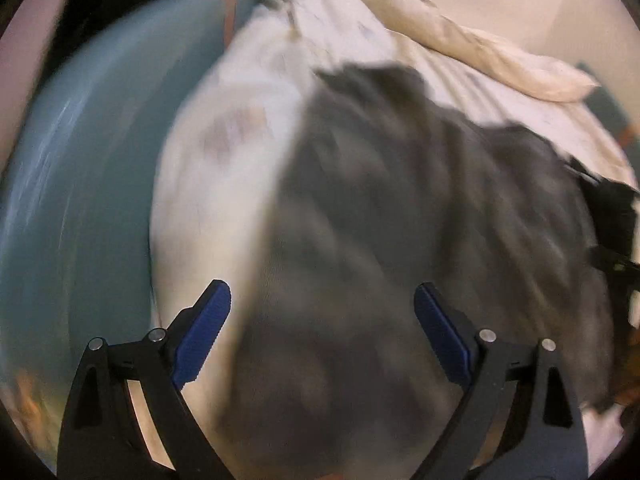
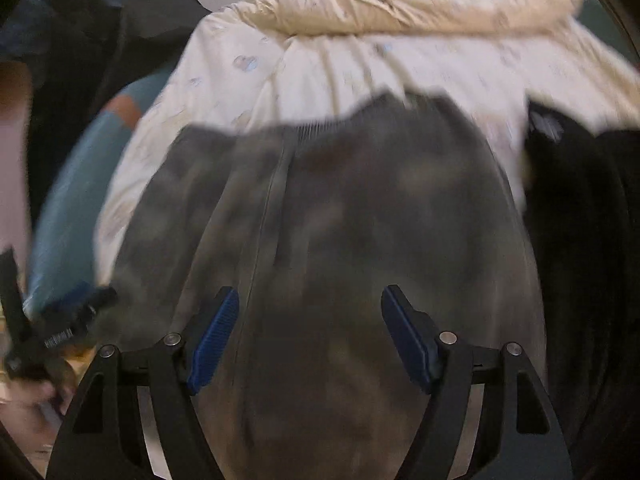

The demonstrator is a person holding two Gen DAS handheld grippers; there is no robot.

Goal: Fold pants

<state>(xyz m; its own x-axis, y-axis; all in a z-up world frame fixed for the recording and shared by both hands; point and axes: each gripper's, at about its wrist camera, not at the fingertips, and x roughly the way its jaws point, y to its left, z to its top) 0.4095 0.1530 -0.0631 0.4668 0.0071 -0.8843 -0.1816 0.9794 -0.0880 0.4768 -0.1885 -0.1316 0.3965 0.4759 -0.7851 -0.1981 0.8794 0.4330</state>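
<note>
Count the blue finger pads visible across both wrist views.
4. Left gripper: one pad lower left, one lower right. Right gripper: pads and likewise, all above the grey pants.

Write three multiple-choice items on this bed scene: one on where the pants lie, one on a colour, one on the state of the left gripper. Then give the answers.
1. Where do the pants lie?
A. on the light bedsheet
B. on a wooden floor
C. over a chair back

2. What colour are the gripper pads?
A. red
B. blue
C. yellow

3. How does the left gripper stand?
A. shut on the pants
B. shut on nothing
C. open, nothing held

Answers:
1 A, the grey cloth is spread on the pale sheet, below the cream pillow.
2 B, the ribbed pads on both fingers are blue.
3 C, the pads stand wide apart above the cloth and nothing is pinched between them.
</note>
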